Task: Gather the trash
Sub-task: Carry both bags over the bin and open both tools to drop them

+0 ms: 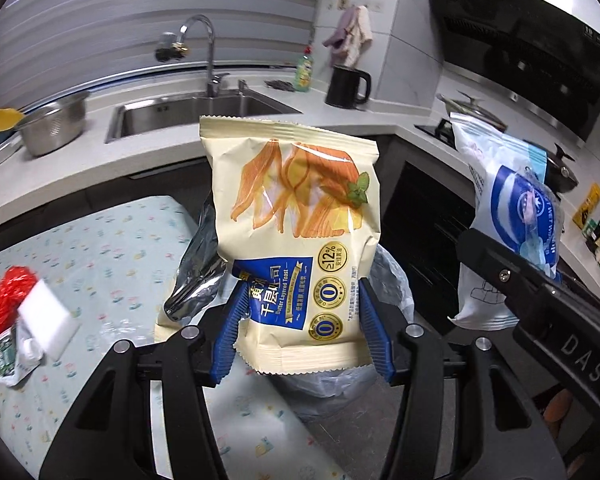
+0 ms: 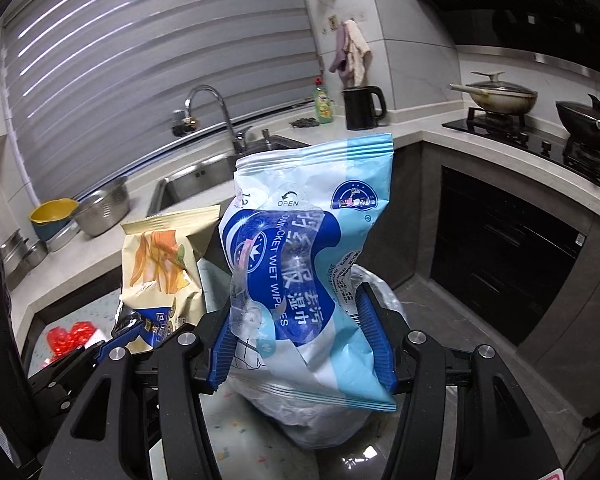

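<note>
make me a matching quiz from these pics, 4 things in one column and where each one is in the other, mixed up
Things:
1. toast bag
2. wipes pack
3. kettle
4. red mesh

Places:
a. on the counter right of the sink
b. on the patterned table
c. in the left gripper
d. in the right gripper

Pairs: 1-c, 2-d, 3-a, 4-b

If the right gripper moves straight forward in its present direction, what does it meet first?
Probably the white bin liner just beyond the right gripper, which is shut on the wet wipes packet. Depth is unclear; the dark cabinets lie farther.
</note>
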`<state>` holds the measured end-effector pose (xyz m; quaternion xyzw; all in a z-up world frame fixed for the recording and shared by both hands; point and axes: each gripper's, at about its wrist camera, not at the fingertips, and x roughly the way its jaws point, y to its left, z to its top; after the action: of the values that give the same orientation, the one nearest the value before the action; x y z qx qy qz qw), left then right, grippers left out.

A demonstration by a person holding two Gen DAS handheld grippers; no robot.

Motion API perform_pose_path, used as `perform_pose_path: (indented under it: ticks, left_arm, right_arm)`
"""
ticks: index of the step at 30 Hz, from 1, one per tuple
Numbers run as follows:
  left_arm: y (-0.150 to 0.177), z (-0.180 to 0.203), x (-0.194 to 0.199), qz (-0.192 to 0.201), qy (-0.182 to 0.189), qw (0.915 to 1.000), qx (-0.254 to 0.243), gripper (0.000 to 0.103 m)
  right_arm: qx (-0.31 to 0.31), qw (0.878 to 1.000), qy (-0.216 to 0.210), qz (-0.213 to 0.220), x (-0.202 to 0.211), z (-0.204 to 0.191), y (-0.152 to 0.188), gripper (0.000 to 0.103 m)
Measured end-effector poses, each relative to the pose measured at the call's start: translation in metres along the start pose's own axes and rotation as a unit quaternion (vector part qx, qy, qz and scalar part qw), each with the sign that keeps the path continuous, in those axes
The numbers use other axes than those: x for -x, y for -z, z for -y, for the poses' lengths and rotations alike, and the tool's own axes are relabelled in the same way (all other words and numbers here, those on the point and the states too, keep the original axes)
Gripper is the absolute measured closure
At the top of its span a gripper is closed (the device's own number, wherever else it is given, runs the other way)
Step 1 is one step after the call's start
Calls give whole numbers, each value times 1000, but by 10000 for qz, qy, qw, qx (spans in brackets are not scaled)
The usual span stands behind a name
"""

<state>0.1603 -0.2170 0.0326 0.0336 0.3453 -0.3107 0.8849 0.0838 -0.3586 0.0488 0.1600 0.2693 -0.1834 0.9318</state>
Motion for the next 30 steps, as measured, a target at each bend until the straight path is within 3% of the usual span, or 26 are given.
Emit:
perform_pose_path:
  ticks: [6,10,13,26,30]
  left_arm:
    - [-1,15,-39,-137,134,9997,-160,47]
    - [-2,16,-46,40,11,9998,-204,32]
    - [-3,11,-51,-6,-33,9999,-142,30]
    - [-3,-24,-39,140,-516,9984,164,25]
    - [-2,-37,-32,181,-656,9973,281,17]
  right_arm:
    - [-92,9997,221,-85,-19,20,1,48]
    - [-135,9994,279,-166,-32,26,-1,48]
    - [-109,9992,317,-227,-44,27,-2,48]
    - [118,9987,178,-453,-83,-5,-10,46]
    - [250,9985,193,-457,-92,-20,-12,40]
